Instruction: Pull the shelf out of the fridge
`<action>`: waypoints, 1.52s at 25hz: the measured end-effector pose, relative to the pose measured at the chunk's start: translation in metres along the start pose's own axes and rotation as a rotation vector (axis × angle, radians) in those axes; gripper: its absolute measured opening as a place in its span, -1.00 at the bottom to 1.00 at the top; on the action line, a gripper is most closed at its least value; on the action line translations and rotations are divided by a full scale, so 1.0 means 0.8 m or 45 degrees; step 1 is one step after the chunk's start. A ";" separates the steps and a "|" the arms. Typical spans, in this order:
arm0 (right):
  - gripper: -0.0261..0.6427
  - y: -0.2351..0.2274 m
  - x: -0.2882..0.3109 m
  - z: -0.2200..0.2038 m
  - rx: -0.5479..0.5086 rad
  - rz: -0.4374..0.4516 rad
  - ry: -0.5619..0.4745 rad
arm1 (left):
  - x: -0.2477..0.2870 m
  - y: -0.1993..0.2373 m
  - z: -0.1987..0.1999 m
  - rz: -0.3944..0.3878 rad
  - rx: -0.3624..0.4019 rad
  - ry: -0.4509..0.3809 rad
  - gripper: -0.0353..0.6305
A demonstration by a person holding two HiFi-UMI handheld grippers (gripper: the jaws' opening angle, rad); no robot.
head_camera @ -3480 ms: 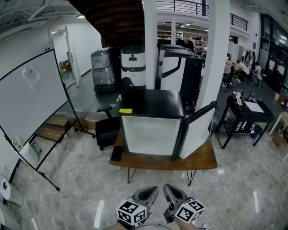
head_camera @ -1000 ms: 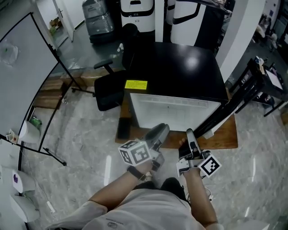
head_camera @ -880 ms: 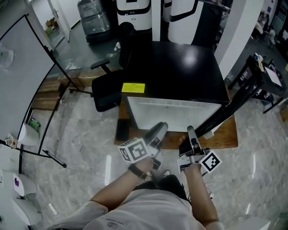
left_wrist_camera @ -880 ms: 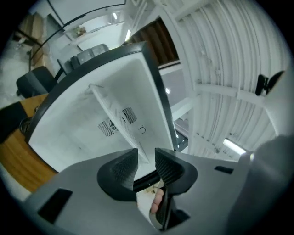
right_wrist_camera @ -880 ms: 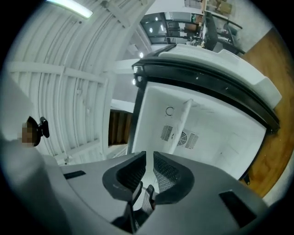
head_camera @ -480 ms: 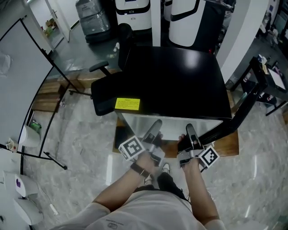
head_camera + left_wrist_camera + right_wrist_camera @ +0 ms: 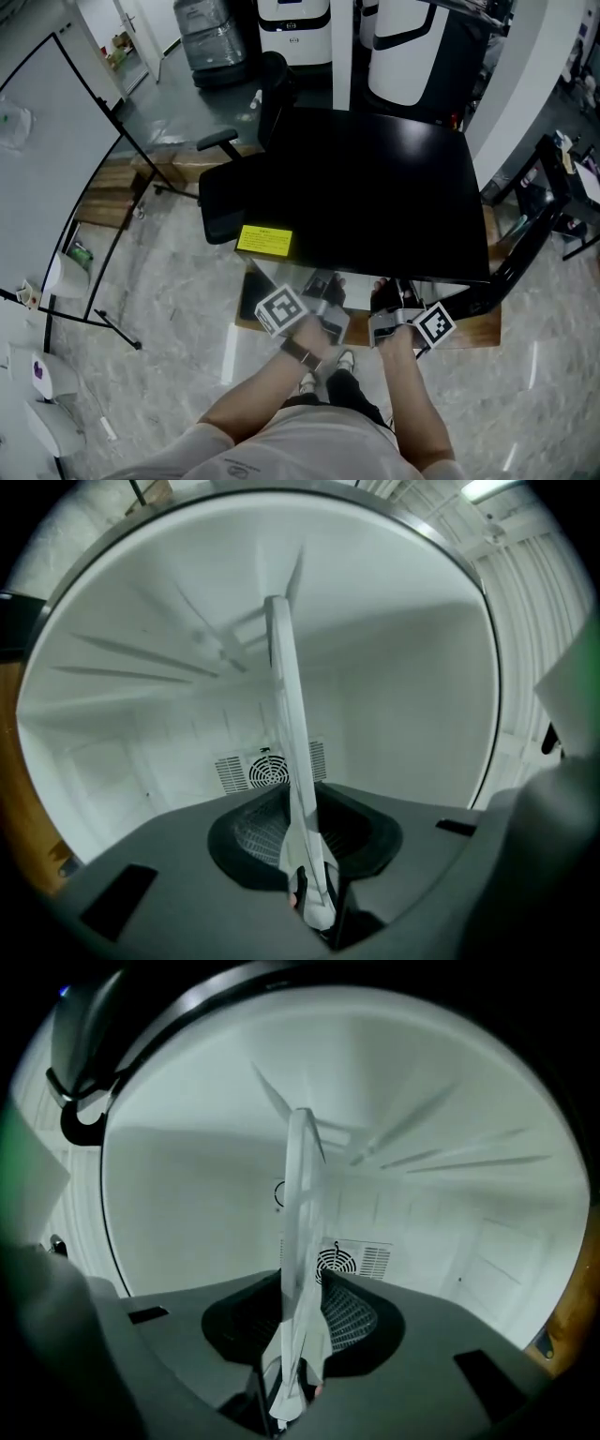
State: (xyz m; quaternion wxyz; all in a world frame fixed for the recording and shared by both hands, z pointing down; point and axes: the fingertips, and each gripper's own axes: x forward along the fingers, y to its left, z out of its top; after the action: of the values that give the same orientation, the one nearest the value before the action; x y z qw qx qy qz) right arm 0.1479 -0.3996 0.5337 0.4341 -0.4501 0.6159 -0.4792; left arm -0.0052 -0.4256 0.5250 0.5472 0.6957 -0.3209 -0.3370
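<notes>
Left gripper point(image 7: 323, 289) entered fridge point(image 7: 375, 187), jaws just closing, seemingly gripping thin white shelf point(image 7: 286, 714).

A black office chair point(image 7: 220, 202) stands near a whiteboard point(image 7: 47, 178); perhaps a water dispenser point(image 7: 208, 42) behind.

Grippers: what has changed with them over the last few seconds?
Both moved forward into the open fridge. The jaws of the left gripper have just been closing; it and the right gripper now each clamp the white shelf by its front edge. Fridge, open door and wooden table stayed put.
</notes>
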 end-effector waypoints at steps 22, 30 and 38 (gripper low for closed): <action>-0.77 0.006 -0.009 -0.004 0.070 -0.004 -0.055 | -0.017 0.001 -0.005 0.033 -0.096 -0.050 -0.80; -0.77 0.009 -0.030 -0.011 0.080 -0.016 -0.070 | -0.036 -0.002 -0.015 0.043 -0.099 -0.032 -0.81; -0.77 0.013 -0.062 -0.025 0.069 -0.007 -0.073 | -0.068 -0.006 -0.027 0.040 -0.100 -0.009 -0.81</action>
State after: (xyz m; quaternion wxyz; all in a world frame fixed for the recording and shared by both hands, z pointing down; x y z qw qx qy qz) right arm 0.1378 -0.3463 0.5320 0.4622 -0.4533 0.5888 -0.4840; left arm -0.0179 -0.3684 0.5308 0.5781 0.6674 -0.3203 -0.3432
